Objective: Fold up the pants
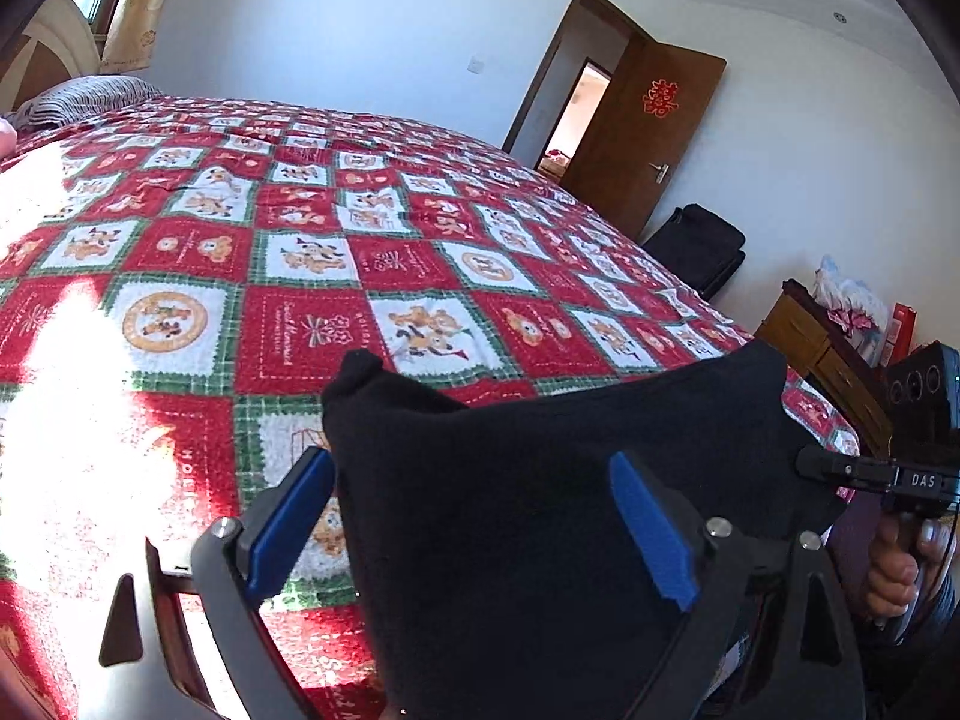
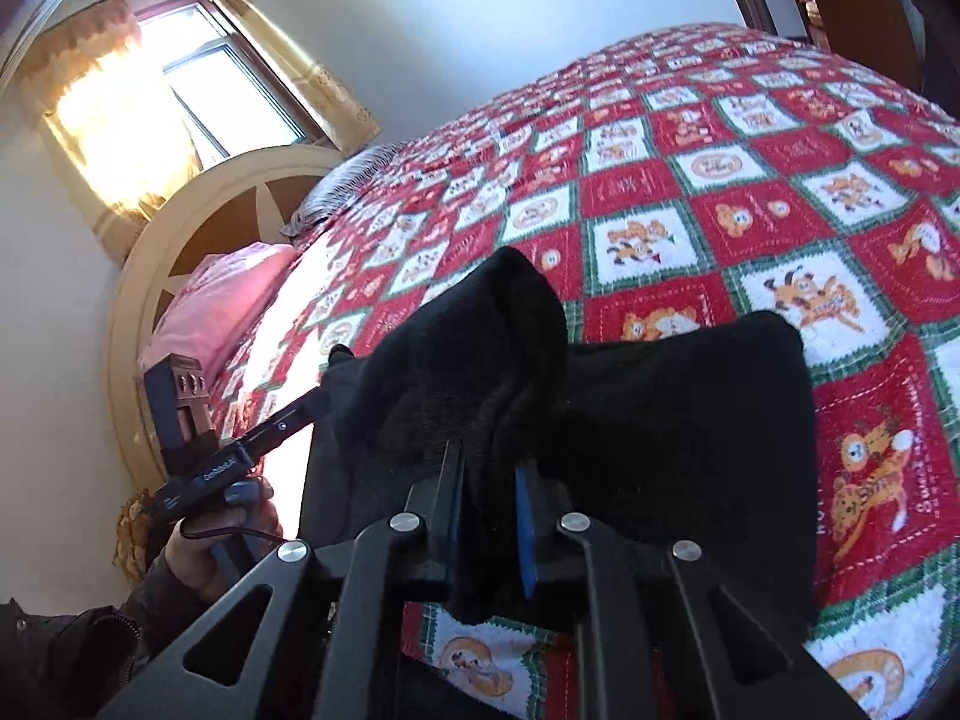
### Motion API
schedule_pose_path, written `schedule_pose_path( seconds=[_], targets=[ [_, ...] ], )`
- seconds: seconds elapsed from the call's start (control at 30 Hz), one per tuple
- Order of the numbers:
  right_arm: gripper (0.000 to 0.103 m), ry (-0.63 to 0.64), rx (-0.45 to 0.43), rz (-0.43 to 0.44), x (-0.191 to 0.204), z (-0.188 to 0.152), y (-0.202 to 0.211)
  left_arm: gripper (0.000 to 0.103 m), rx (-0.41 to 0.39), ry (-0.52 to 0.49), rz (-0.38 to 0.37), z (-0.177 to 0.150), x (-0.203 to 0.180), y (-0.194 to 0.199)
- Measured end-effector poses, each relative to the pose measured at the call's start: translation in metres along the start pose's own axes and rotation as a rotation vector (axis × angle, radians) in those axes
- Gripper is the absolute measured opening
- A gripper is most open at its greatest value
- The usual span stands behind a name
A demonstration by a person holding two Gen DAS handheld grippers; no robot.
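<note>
one pair of black pants (image 1: 540, 510), two claws (image 1: 474, 528) (image 2: 489, 516), one bed (image 1: 300, 276), perhaps two pillows (image 2: 222, 306).

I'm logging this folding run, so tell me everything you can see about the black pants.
The black pants are a thick, soft, fleecy-looking fabric, held up over the quilted bed. The right gripper is shut on a bunched fold; the left gripper stands open around the cloth, one corner peaking upward.

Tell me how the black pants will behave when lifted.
Probably floppy: the pants bunch and droop over the right hand-held gripper. Likely not slippery: the knit looks fuzzy. Unheld parts should sag toward the bedspread.
</note>
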State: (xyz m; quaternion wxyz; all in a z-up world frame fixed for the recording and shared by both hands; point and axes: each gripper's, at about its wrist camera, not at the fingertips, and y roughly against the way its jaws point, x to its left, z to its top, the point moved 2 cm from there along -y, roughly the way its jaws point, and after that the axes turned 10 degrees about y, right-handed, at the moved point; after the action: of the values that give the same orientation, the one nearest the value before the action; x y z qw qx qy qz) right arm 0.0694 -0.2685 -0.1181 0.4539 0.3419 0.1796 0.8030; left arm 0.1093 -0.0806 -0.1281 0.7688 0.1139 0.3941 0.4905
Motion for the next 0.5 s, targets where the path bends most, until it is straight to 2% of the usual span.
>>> schedule_pose_path(
  seconds=[0.07,0.13,0.27,0.5],
  targets=[
    [0.014,0.005,-0.011,-0.011,-0.001,0.000,0.008,0.095,-0.002,-0.024,0.011,0.001,-0.006,-0.002],
    [0.014,0.005,-0.020,-0.027,-0.006,0.001,0.014,0.100,-0.004,-0.046,0.027,0.001,-0.011,-0.004],
    [0.014,-0.042,-0.023,-0.057,-0.030,-0.004,0.026,0.101,-0.006,-0.089,0.066,0.003,-0.017,-0.012],
    [0.014,-0.136,0.029,-0.118,-0.072,-0.023,0.018,0.101,0.024,-0.117,0.150,0.001,-0.014,-0.036]
  ],
)
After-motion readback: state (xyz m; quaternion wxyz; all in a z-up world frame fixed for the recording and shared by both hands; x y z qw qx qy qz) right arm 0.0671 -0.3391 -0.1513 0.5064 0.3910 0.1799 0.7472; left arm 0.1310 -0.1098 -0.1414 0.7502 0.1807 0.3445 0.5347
